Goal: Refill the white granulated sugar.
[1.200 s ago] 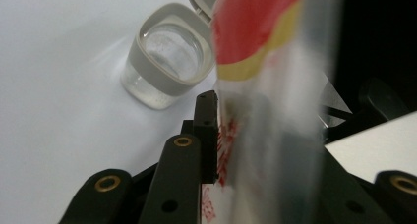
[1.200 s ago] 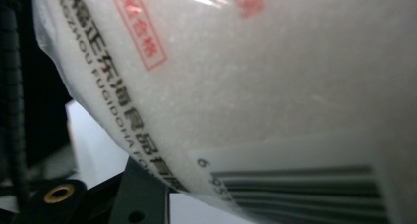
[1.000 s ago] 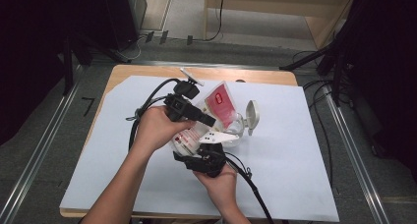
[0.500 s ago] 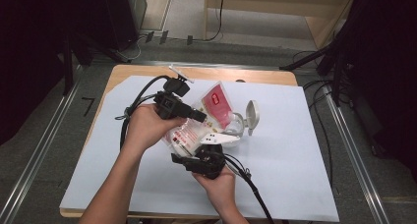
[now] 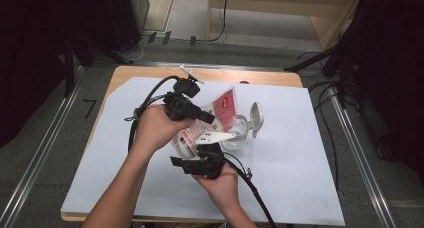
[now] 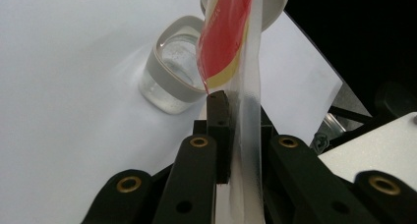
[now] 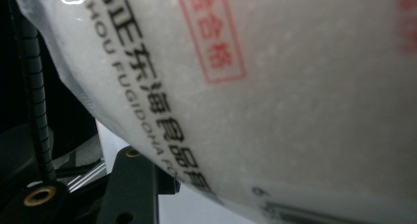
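Observation:
A clear bag of white granules, with red print on its top, is held over the table between both hands. My left gripper has just been closing and is shut on the bag's clear film edge, with the red print hanging past its jaws. Just beyond stands a clear jar with its flip lid open. My right gripper sits under the bag. Its jaws have just been opening, with the bag pressed close against its camera and hiding the pads.
A white sheet covers most of the wooden table. Black cables trail from both grippers, one looping at the left and one running toward the front edge. Metal rails flank the table on both sides.
Both hands stay about where they were. The left gripper drifted slightly left and back, and the bag between the grippers shifted a little.

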`<action>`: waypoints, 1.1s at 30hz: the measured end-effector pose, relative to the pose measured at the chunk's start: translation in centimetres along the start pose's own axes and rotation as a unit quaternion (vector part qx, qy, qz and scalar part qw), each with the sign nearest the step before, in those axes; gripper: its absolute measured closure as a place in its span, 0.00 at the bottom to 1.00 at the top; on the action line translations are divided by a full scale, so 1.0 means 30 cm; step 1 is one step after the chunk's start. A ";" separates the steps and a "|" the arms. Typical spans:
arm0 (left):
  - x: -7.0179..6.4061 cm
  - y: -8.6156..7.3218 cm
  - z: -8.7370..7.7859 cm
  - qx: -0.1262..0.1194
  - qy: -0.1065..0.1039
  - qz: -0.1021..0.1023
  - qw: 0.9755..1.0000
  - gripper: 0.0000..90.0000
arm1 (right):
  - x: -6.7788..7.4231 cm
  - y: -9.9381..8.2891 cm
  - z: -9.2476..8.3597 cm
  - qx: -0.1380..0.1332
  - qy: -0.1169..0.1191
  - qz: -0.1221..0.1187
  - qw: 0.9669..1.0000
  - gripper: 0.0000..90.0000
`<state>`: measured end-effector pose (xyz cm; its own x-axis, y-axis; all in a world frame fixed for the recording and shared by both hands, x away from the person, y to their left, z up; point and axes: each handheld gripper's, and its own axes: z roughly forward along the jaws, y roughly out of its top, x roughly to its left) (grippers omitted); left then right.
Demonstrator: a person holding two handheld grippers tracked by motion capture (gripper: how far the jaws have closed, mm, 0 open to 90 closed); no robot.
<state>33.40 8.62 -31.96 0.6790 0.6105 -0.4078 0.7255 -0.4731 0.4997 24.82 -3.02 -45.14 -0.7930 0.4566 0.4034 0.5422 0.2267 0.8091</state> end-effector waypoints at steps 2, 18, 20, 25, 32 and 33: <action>-0.002 0.007 -0.003 0.003 0.000 0.000 1.000 0.95 | 0.000 0.007 -0.001 -0.002 -0.001 0.002 1.000 0.60; 0.002 0.011 -0.009 -0.021 -0.018 0.010 1.000 0.88 | -0.005 0.035 -0.024 -0.045 0.040 0.069 0.996 0.70; 0.001 0.013 -0.011 -0.024 -0.018 0.008 1.000 0.87 | -0.012 0.038 -0.030 -0.050 0.053 0.078 0.994 0.70; -0.002 0.014 -0.015 -0.027 -0.018 0.009 0.999 0.86 | -0.017 0.042 -0.034 -0.054 0.054 0.077 0.994 0.70; -0.002 0.011 -0.015 -0.021 -0.003 0.010 1.000 0.94 | -0.008 0.047 -0.022 -0.020 0.011 0.038 0.999 0.67; -0.002 0.011 -0.016 -0.021 0.000 0.011 1.000 0.94 | -0.005 0.048 -0.020 -0.018 0.005 0.031 0.999 0.66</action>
<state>33.55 8.75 -31.41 0.6952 0.6001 -0.3956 0.7045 -0.4597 0.5407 25.56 -3.29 -43.77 -0.7607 0.4601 0.4579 0.5806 0.1667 0.7970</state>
